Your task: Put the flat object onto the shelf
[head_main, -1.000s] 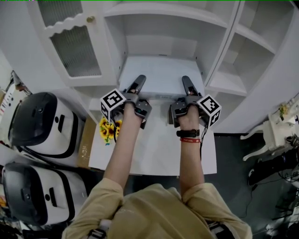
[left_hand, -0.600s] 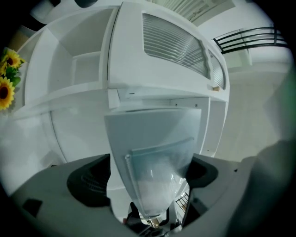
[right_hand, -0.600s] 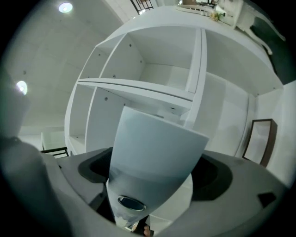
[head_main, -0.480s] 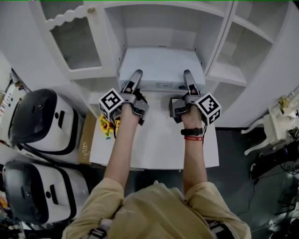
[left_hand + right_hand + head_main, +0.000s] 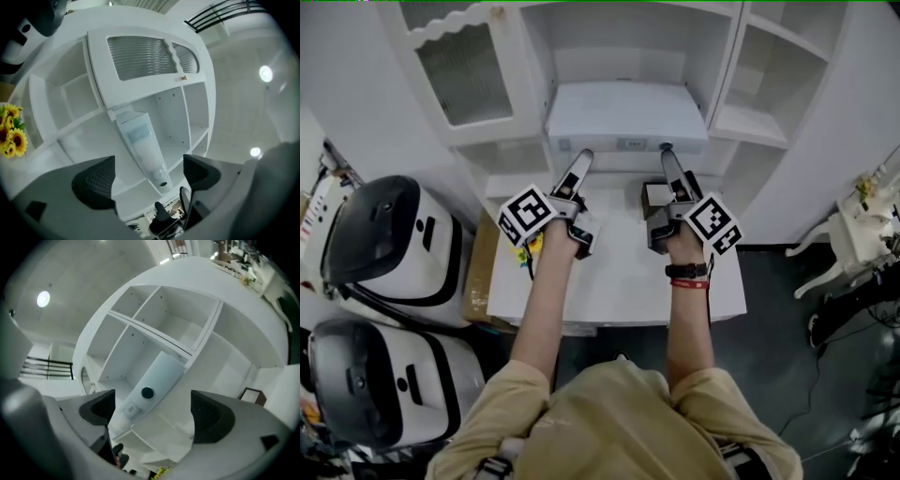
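The flat white object (image 5: 626,114) lies on the middle shelf of the white cabinet (image 5: 727,122), its front edge at the shelf's lip. In the left gripper view the flat object (image 5: 143,145) shows ahead of the jaws, and in the right gripper view the flat object (image 5: 152,383) shows a dark round button. My left gripper (image 5: 579,164) and right gripper (image 5: 668,159) hover over the table just in front of the object, apart from it. Both sets of jaws have just been opening and stand open with nothing between them, as seen at the left gripper (image 5: 149,176) and the right gripper (image 5: 152,416).
A white table (image 5: 619,281) stands under my arms, with sunflowers (image 5: 530,248) at its left edge and a small frame (image 5: 654,195) by my right gripper. Two white and black machines (image 5: 375,239) stand on the floor at left. A ribbed-glass cabinet door (image 5: 464,75) is at upper left.
Both grippers let go of the flat object and drew back from the shelf towards the person. The object stays on the shelf. Both wrists rolled.
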A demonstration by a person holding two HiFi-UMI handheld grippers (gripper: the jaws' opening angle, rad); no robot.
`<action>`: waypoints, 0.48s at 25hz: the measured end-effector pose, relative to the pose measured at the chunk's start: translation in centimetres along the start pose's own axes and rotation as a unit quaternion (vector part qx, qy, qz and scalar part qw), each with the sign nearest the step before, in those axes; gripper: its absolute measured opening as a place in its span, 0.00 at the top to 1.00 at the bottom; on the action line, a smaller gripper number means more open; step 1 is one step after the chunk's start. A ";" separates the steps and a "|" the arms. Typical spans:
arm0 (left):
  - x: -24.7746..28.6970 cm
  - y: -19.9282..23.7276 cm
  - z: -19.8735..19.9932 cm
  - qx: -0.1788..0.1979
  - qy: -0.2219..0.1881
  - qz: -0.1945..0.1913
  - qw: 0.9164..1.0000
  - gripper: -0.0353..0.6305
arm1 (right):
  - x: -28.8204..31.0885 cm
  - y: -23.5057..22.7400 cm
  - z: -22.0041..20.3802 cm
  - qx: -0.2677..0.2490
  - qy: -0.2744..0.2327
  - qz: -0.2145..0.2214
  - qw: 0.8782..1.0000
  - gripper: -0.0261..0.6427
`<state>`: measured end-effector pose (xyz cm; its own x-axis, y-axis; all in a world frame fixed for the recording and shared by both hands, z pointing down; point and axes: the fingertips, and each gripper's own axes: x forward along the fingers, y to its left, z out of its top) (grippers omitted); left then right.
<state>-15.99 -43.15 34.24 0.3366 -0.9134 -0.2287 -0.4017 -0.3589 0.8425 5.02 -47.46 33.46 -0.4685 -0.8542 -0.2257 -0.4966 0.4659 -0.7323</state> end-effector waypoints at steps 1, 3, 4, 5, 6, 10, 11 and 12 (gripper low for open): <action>-0.6 -0.3 0.0 0.012 0.000 0.002 1.000 0.25 | -0.4 0.4 -0.6 -0.026 0.008 -0.005 1.000 0.22; -1.8 -0.6 0.0 0.035 -0.004 0.008 0.999 0.25 | -1.4 1.1 -1.5 -0.073 0.019 -0.018 0.997 0.22; -2.3 -0.7 0.0 0.046 -0.006 0.011 0.999 0.25 | -1.9 1.5 -1.7 -0.092 0.021 -0.022 0.995 0.22; -2.8 -0.9 -0.1 0.057 -0.007 0.013 0.998 0.25 | -2.3 1.8 -1.7 -0.109 0.022 -0.025 0.993 0.22; -3.2 -1.0 -0.1 0.070 -0.006 0.015 0.997 0.25 | -2.8 2.1 -1.7 -0.124 0.023 -0.026 0.992 0.22; -4.3 -1.4 -0.8 0.125 0.004 0.022 0.992 0.25 | -4.4 2.8 -1.4 -0.182 0.026 -0.035 0.982 0.22; -4.5 -1.5 -0.9 0.138 0.005 0.024 0.990 0.26 | -4.7 3.0 -1.4 -0.197 0.028 -0.039 0.979 0.22; -4.8 -1.7 -1.1 0.152 0.006 0.027 0.988 0.27 | -5.0 3.1 -1.4 -0.210 0.030 -0.041 0.976 0.22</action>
<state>-15.96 -37.98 34.48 0.3181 -0.9308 -0.1800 -0.6552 -0.3530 0.6679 4.83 -41.40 33.23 -0.4504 -0.8833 -0.1301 -0.7842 0.4610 -0.4154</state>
